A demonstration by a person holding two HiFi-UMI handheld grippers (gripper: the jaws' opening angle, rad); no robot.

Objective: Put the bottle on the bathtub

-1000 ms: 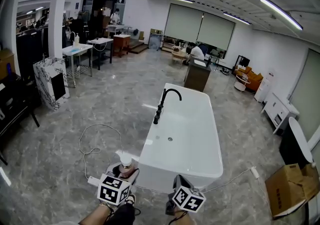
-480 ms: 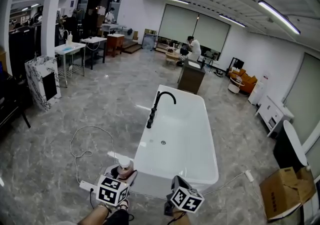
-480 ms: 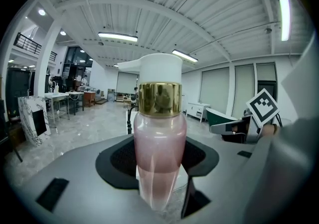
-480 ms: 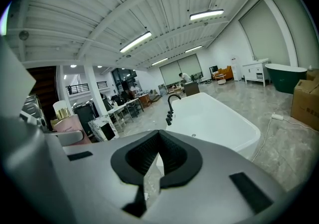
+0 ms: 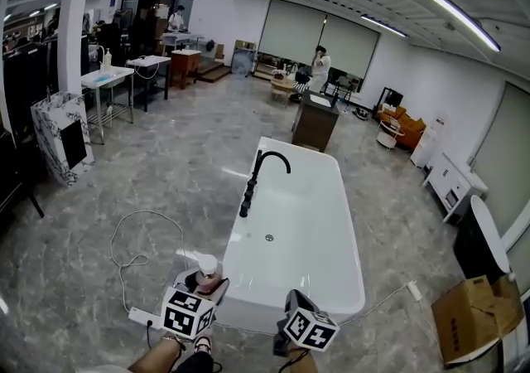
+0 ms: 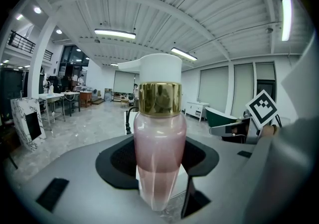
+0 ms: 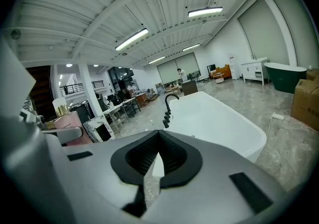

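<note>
A pink bottle (image 6: 159, 148) with a gold collar and a white pump cap stands upright between the jaws of my left gripper (image 6: 159, 162), which is shut on it. In the head view the bottle (image 5: 207, 273) sits low, just left of the near end of the white bathtub (image 5: 354, 234). A black faucet (image 5: 253, 181) rises from the tub's left rim. My right gripper (image 5: 291, 320) hangs at the tub's near end with its jaws shut on nothing. The right gripper view looks along the bathtub (image 7: 219, 121), with the bottle (image 7: 67, 124) at its left edge.
A white cable and power strip (image 5: 137, 312) lie on the floor left of the tub. A cardboard box (image 5: 472, 322) stands at the lower right. A dark cabinet (image 5: 315, 121) is beyond the tub's far end, and a marble-patterned stand (image 5: 58, 135) is at the left.
The head view has shifted a little, so the tub sits slightly further left in the picture. Both grippers keep their places and the bottle stays held.
</note>
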